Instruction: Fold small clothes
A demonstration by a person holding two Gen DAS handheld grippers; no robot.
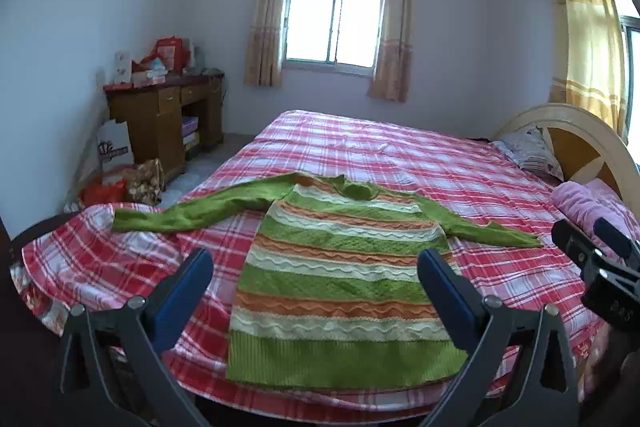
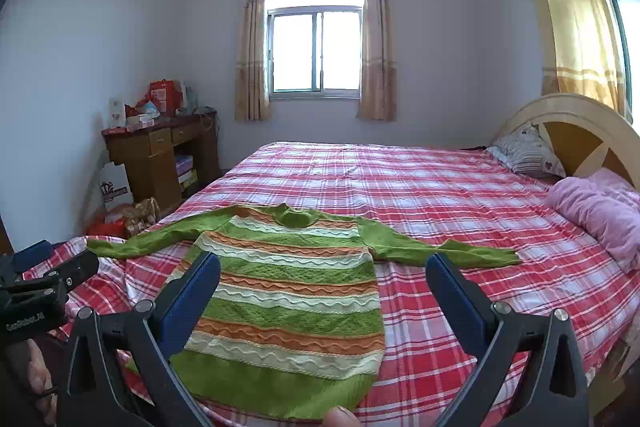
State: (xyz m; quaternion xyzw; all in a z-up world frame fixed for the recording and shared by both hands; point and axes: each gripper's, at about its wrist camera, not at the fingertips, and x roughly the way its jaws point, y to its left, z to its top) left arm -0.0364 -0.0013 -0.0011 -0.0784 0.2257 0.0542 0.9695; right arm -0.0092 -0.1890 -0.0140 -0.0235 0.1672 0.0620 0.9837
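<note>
Hovering above the near edge of the bed, the left gripper (image 1: 316,267) has its blue-padded jaws spread wide with nothing between them, and the right gripper (image 2: 322,271) beside it is equally wide and empty. Neither touches the sweater (image 1: 340,279), which lies flat on the red plaid bedspread (image 1: 460,167) just beyond the fingertips, hem toward the grippers and collar away. It is striped in green, orange and cream, and both green sleeves stretch straight out to the sides, the left one reaching toward the bed's corner. A fingertip (image 2: 340,419) shows at the bottom edge of the right view. Farther along on the right, a rolled pink blanket (image 2: 600,215) rests near a patterned pillow (image 2: 528,151), both against the curved wooden headboard (image 2: 580,131). Off the bed's left side stands a wooden desk (image 2: 160,151) piled with red bags and boxes, more bags on the floor beside it. On the far wall a window (image 2: 316,51) glows between peach curtains.
</note>
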